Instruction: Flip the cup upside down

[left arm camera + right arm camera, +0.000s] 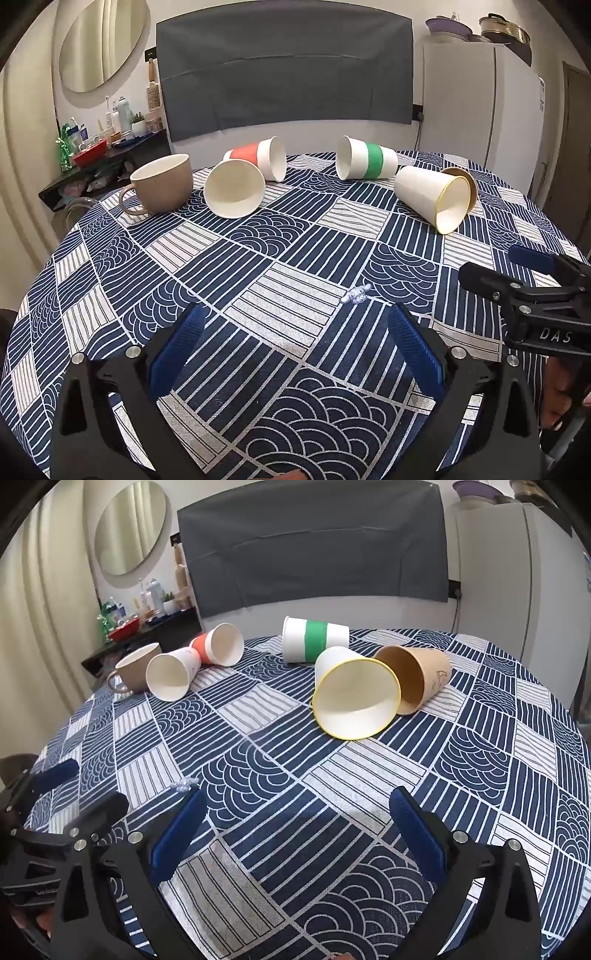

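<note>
Several paper cups lie on their sides on the far half of the round table: a white cup [235, 188], a red-banded cup [260, 158], a green-banded cup [365, 158], a yellow-rimmed white cup [436, 197] [354, 694] and a brown cup [417, 675]. A beige mug [162, 182] stands upright at the far left. My left gripper [295, 354] is open and empty over the near tablecloth. My right gripper [295, 838] is open and empty, also near the front; it shows at the right edge of the left wrist view [517, 273].
The blue and white patterned tablecloth [288, 280] covers the table. A small clear trinket [355, 294] lies on it near the left gripper. A shelf with bottles and a red bowl [90, 153] stands beyond the table's left edge. A white fridge [480, 103] stands at back right.
</note>
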A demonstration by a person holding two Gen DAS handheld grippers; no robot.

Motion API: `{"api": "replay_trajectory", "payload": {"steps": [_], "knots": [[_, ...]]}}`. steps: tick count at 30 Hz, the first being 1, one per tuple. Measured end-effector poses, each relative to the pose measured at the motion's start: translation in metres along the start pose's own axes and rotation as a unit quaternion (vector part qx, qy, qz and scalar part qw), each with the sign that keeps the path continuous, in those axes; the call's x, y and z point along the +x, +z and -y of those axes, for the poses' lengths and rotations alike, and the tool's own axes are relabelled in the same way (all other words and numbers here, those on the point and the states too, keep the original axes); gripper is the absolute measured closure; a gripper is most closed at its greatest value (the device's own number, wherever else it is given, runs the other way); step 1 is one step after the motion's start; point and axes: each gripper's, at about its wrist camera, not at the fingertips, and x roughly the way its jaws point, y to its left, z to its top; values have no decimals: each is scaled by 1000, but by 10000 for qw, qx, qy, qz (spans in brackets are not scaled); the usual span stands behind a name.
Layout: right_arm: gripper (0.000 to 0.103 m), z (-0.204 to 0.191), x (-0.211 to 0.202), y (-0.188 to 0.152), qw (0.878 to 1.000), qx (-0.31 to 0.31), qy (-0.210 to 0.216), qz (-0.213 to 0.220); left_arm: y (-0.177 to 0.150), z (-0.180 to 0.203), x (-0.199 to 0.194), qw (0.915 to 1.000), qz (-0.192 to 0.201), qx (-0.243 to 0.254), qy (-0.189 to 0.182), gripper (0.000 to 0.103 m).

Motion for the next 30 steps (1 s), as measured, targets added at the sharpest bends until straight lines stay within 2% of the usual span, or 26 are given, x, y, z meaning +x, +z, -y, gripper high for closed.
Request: {"api": "replay_trajectory", "payload": {"steps": [30], "knots": [[8, -4, 1, -1, 9999, -91, 77, -33, 0, -6, 2, 9998, -29, -172, 32, 6]]}}
